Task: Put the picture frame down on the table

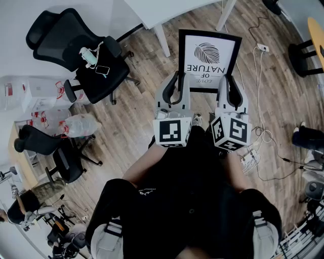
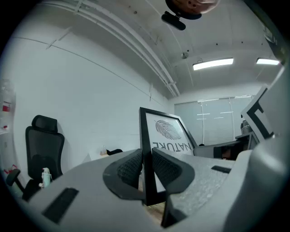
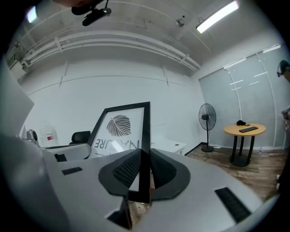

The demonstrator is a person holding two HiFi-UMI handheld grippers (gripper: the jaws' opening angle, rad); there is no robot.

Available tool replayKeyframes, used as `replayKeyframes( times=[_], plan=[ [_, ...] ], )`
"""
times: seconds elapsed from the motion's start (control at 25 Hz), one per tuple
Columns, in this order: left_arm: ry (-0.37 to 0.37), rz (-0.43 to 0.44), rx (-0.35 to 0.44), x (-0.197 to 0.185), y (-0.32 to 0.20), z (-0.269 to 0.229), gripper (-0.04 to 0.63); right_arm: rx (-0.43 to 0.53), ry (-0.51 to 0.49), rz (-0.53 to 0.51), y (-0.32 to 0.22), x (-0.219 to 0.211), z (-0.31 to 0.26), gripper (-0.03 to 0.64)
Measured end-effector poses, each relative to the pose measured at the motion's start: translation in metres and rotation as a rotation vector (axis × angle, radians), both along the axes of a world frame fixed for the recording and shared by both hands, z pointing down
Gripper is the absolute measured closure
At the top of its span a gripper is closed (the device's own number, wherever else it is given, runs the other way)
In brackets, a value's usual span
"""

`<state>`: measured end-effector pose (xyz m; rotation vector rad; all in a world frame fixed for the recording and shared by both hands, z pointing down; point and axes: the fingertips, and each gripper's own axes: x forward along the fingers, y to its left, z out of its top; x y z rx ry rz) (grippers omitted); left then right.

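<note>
**pixelmoth:** So where's the picture frame (image 1: pixel 209 56) right now? On the table yet?

**rig_dave:** Nope, it's up in the air over the wood floor (image 1: pixel 136 111), straight out in front of the person. It's face-up-ish, and the leaf print reads upside down from the head view. The left gripper (image 1: pixel 176 87) is clamped on its left side rail and the right gripper (image 1: pixel 231 91) on its right side rail, both near the corners closest to the body. In the left gripper view the black rail sits squeezed between the ribbed pads (image 2: pixel 129 167), and it's the same deal in the right gripper view (image 3: pixel 128 168).

**pixelmoth:** Which way does it have to go then?

**rig_dave:** The frame sticks out forward from both sets of jaws, and I'd say its long side runs away from the person. The white table (image 1: pixel 167 10) is just past the frame's far edge and a bit to the left, so I reckon it's a forward reach. Neither hand is obviously nearer, since they're level, one on each side.

**pixelmoth:** Headcount?

**rig_dave:**
- One frame.
- Two grippers, both gripping it.
- One white table ahead.
- One small round table (image 3: pixel 244 130), off to the right in the right gripper view.
- One standing fan (image 3: pixel 207 118) beside that round table.
- Two black office chairs (image 1: pixel 81 55) off to the left.
</note>
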<state>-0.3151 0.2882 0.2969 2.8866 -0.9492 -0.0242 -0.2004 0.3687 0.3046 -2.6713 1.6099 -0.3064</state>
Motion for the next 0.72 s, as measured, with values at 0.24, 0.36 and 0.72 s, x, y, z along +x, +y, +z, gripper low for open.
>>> replayKeyframes(
  times=[0.24, 0.36, 0.72],
  plan=[
    [0.036, -0.005, -0.001, -0.153, 0.058, -0.002, 0.523, -0.023, -0.013, -0.022, 0.057, -0.152, -0.001, 0.552],
    [0.034, -0.009, -0.012, -0.229, 0.071, 0.006, 0.523, -0.019, -0.015, -0.022, 0.069, -0.227, 0.006, 0.552],
    [0.037, 0.005, -0.058, -0.35, 0.125, 0.01, 0.523, -0.058, 0.018, -0.03, 0.126, -0.35, 0.002, 0.552]
  ],
)
